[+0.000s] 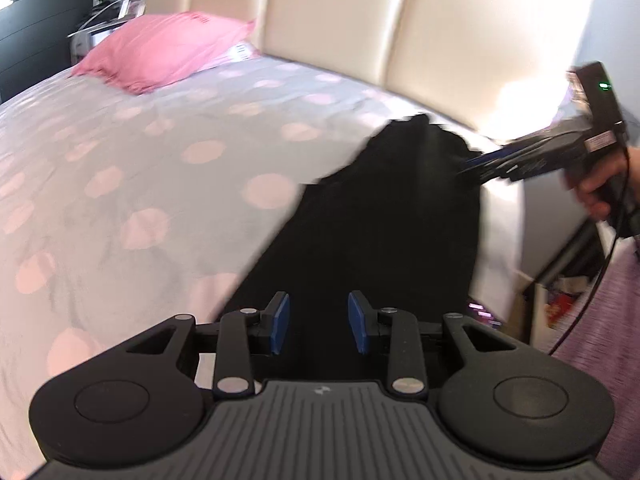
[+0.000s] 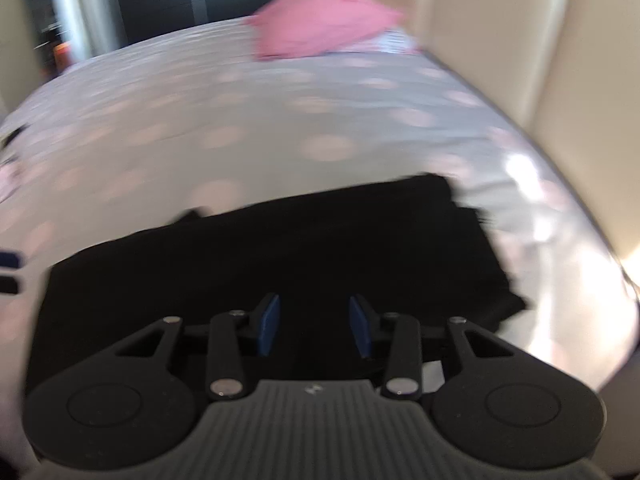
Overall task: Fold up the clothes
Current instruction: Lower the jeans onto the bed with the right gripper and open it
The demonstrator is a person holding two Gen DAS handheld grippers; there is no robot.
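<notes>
A black garment (image 1: 380, 216) lies spread on the bed near the headboard side; in the right wrist view the garment (image 2: 280, 248) looks flat with a stepped right edge. My left gripper (image 1: 318, 322) hovers over its near end, blue pads apart, with only dark cloth showing behind the gap. My right gripper (image 2: 314, 322) stands the same way over the cloth, pads apart. In the left wrist view the right gripper (image 1: 470, 168), held by a hand (image 1: 600, 188), points at the garment's far right edge. Both views are blurred.
The bed cover (image 1: 160, 160) is grey with pink dots. A pink pillow (image 1: 160, 50) lies at the far end against the cream padded headboard (image 1: 340, 12). Dark furniture (image 1: 32, 20) stands beyond the bed. Clutter (image 1: 560, 304) sits on the floor at the bed's right side.
</notes>
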